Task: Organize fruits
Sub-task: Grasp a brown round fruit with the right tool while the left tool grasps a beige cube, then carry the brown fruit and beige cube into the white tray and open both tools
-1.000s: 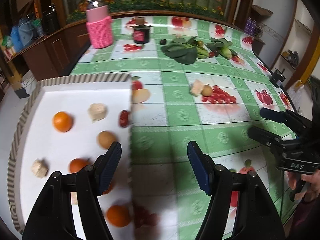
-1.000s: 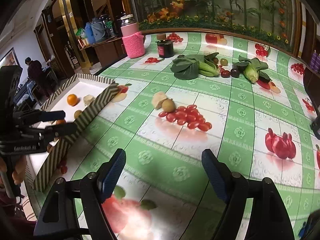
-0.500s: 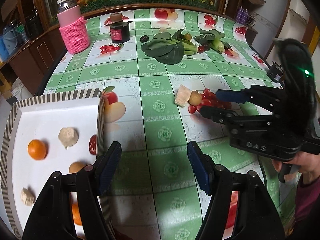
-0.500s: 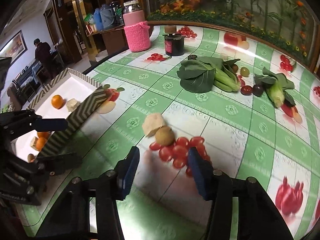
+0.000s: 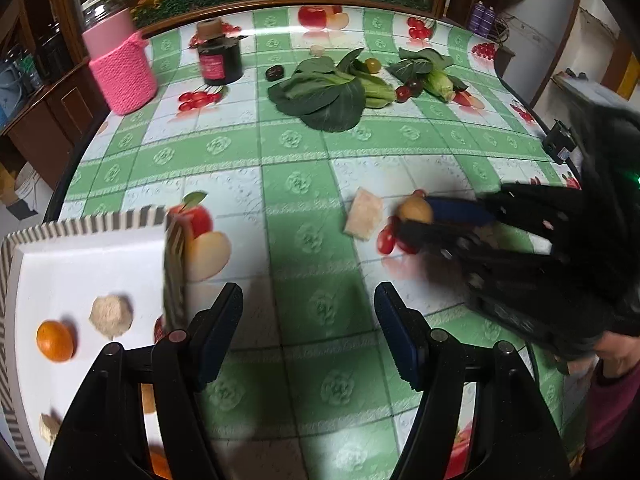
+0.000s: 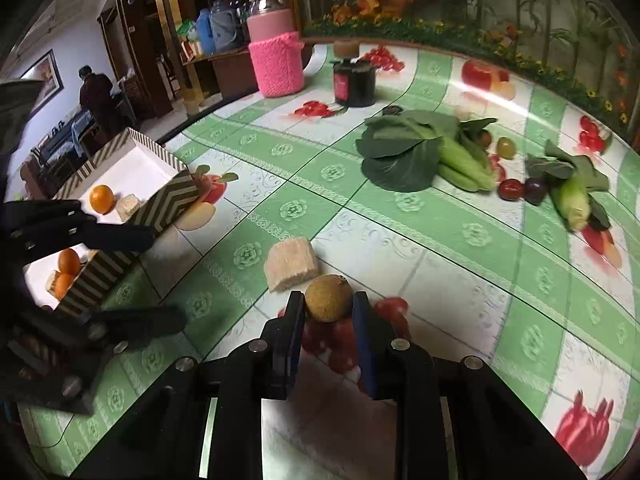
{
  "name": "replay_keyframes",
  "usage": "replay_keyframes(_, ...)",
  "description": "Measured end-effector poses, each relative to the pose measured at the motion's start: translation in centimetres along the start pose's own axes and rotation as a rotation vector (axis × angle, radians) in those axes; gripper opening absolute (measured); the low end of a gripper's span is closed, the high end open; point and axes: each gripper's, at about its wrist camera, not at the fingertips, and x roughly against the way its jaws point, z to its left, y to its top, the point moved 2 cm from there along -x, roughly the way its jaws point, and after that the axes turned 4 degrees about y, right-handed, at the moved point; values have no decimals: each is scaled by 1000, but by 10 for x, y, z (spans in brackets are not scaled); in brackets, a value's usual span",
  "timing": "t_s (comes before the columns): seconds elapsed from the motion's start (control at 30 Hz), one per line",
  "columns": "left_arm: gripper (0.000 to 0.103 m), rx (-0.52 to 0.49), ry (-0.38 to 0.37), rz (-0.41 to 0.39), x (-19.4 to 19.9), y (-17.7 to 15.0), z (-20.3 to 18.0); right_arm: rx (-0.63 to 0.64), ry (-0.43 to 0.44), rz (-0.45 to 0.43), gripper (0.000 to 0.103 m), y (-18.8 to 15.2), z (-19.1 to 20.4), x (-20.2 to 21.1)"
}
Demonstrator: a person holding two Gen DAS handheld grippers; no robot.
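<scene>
Between the pads of the right gripper (image 6: 327,310) sits the small brown fruit (image 6: 328,297), clamped at its sides just right of the pale cube (image 6: 291,264). Lift straight up, clearing that cube. The left gripper (image 5: 308,338) hangs spread and empty, beside the striped box (image 5: 174,264).

A small round tan-brown fruit (image 6: 328,298) sits on the tablecloth between the right gripper's (image 6: 327,312) blue pads, touching a beige cut chunk (image 6: 290,264).
</scene>
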Motion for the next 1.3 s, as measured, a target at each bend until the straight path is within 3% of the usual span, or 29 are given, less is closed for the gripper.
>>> replay_keyframes(0.13,67,-33,-35,2,-7,12,-14,-61,-27,-29,25,-19,-14,25)
replay_keyframes(0.33,67,-56,-20,15,-30,32,-31,-168,-28,-77,25,-43,-34,49)
replay_keyframes(0.37,64,-60,-13,16,-34,34,-33,-170,-24,-76,25,-44,-35,50)
replay_keyframes(0.4,46,-63,-13,21,-38,35,-34,-171,-22,-74,25,-46,-34,50)
replay_keyframes(0.47,22,-58,-9,42,-46,37,-34,-175,-22,-76,25,-47,-35,50)
replay_keyframes(0.5,17,-58,-2,29,-46,37,-34,-177,-15,-77,25,-48,-34,50)
replay_keyframes(0.83,17,-35,-15,-2,-14,15,-26,-138,10,-85,25,-47,-6,56)
replay_keyframes(1.3,17,43,7,-69,52,-51,4,-102,49,-117,25,-59,61,79)
